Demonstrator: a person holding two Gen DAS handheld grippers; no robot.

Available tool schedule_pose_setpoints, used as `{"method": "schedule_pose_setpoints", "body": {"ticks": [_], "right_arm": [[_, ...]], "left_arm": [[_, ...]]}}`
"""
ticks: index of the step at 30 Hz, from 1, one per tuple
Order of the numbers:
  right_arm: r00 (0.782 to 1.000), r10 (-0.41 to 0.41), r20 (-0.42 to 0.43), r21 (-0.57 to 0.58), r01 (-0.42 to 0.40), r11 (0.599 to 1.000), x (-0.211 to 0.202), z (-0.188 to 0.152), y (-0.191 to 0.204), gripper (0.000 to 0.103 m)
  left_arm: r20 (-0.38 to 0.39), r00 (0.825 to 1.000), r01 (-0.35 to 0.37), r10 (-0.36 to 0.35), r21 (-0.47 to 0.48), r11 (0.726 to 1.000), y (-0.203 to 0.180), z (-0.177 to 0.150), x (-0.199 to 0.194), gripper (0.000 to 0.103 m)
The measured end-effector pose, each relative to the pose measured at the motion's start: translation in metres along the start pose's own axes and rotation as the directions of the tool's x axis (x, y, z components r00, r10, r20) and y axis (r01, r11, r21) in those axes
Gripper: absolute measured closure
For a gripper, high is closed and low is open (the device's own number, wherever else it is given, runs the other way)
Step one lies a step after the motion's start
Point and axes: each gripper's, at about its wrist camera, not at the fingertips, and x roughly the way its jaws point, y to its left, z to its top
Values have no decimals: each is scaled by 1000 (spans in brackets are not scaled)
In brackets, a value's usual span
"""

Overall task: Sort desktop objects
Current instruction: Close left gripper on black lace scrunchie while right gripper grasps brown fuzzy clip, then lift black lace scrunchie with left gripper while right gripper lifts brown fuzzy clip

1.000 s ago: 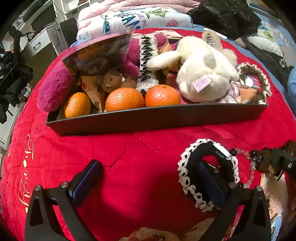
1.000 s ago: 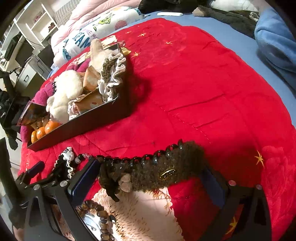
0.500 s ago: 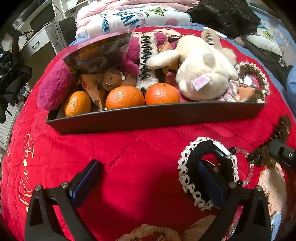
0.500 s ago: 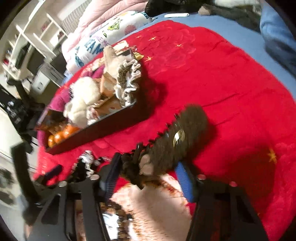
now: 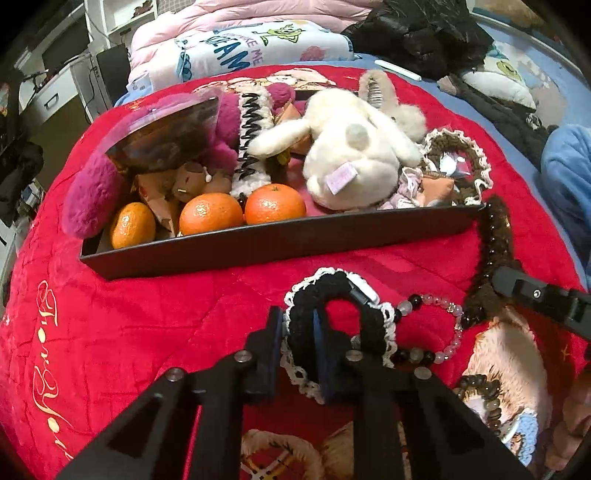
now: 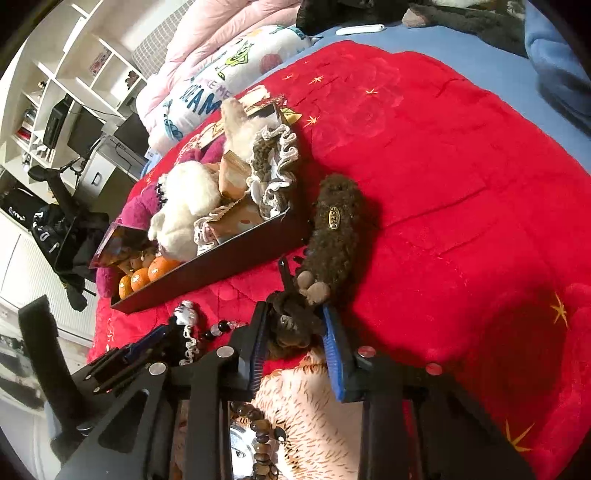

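Note:
My left gripper [image 5: 297,354] is shut on the black scrunchie with white lace trim [image 5: 343,295], which lies on the red blanket in front of the black tray [image 5: 280,240]. My right gripper [image 6: 295,336] is shut on one end of a brown fuzzy hair clip [image 6: 332,229]; its far end points toward the tray's right corner [image 6: 288,218]. In the left wrist view the clip [image 5: 495,236] and the right gripper's finger [image 5: 535,291] show at the right. The tray holds three oranges [image 5: 210,214], a white plush toy [image 5: 351,155] and other small items.
A pink and black bead bracelet [image 5: 436,332] lies just right of the scrunchie. A brown bead bracelet [image 6: 262,439] lies under my right gripper. Folded bedding [image 5: 236,51] and dark clothes [image 5: 424,26] lie behind the tray. Shelves and a desk [image 6: 74,122] stand at the left.
My left gripper has closed on the black scrunchie. My right gripper has closed on the brown hair clip and swung it up toward the tray's right corner.

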Motion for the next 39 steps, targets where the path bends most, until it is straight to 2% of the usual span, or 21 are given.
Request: {"method": "schedule_pose_setpoints", "body": {"ticks": [9, 15, 18, 23, 30, 39], "right_arm": [[999, -13, 30, -19, 14, 1000, -9, 1, 3, 76], [993, -34, 115, -81, 44, 996, -29, 3, 13, 76], [984, -36, 174, -122, 58, 991, -41, 5, 21, 76], [960, -11, 279, -201, 69, 977, -61, 5, 37, 76], [923, 84, 375, -329, 47, 943, -82, -1, 63, 76], [928, 90, 362, -321, 33, 946, -80, 2, 63, 76]], "left_arm": [[92, 996, 16, -16, -5, 1000, -1, -2, -41, 87], [124, 991, 41, -40, -9, 999, 5, 12, -51, 87], [150, 987, 57, -54, -18, 998, -4, 29, -40, 87], [206, 977, 51, -49, -7, 999, -4, 34, -54, 87], [286, 956, 60, -62, 16, 998, -8, 38, -82, 87], [296, 953, 66, -69, 22, 998, -9, 40, -87, 87]]}}
